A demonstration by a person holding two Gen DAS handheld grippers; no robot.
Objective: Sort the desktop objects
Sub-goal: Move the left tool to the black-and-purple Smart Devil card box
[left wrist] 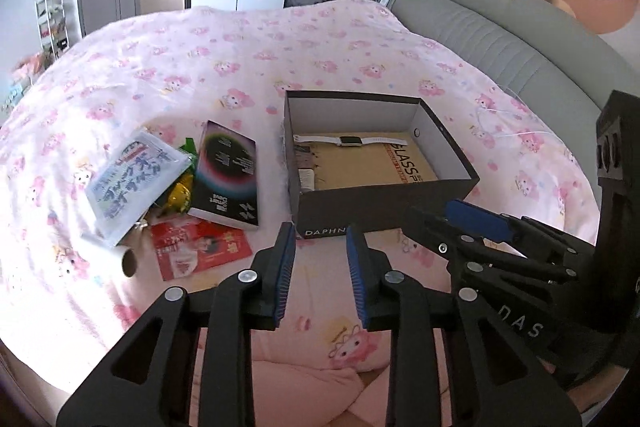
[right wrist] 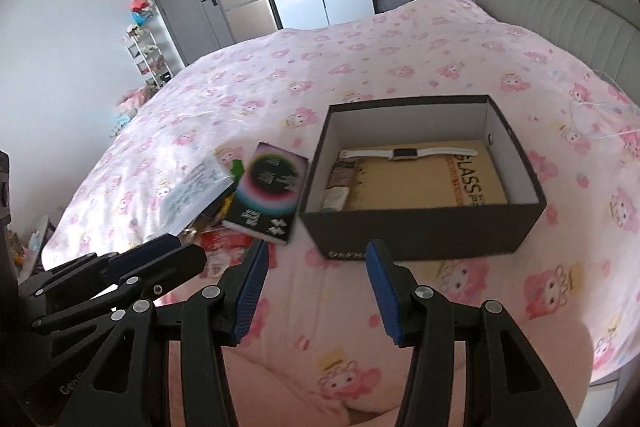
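Only the left view shows the red packet (left wrist: 204, 251); both grippers' fingers (left wrist: 285, 267) (right wrist: 382, 291) gape, holding nothing.

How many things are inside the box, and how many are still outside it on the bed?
Inside the box: 3 seen (watch, brown book, small item in the corner)
Outside: 5 (black book, white packet, yellow-green snack, red packet, roll)
Total: 8

Pink-print bed (left wrist: 320, 39) bears an open box (left wrist: 384, 203) (dark); book (left wrist: 228, 175); packets (left wrist: 136, 183).
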